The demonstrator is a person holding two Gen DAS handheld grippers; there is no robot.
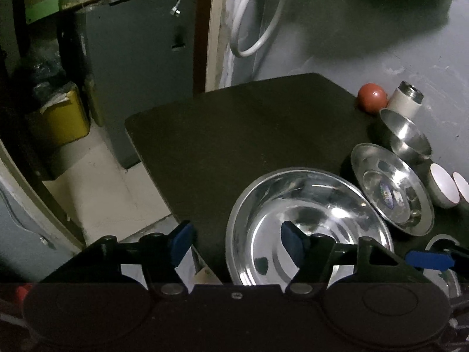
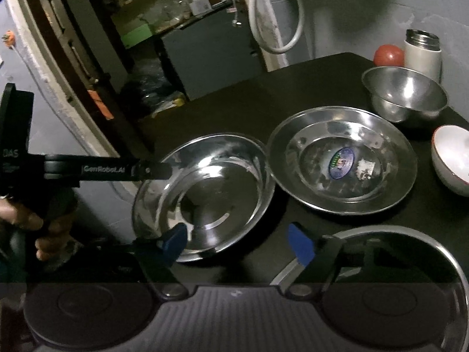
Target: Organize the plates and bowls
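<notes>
A large steel plate (image 1: 307,205) (image 2: 222,182) lies at the near left corner of the black table (image 1: 234,135). My left gripper (image 1: 236,242) is open and straddles its left rim, one pad over the plate and the other off the table edge. To its right lies a second steel plate with a sticker (image 1: 392,187) (image 2: 343,161). My right gripper (image 2: 238,243) is open, low between the large plate and a third steel plate (image 2: 425,243) at the near right. Behind stand a steel bowl (image 2: 404,94) and a white bowl (image 2: 453,158).
A red ball (image 2: 388,55) and a white flask (image 2: 422,50) stand at the table's far right by the grey wall. A second white bowl (image 1: 461,184) sits at the right edge. A hand (image 2: 29,220) holds the left gripper. Left of the table are floor, a yellow bin (image 1: 64,117) and a dark cabinet (image 1: 132,73).
</notes>
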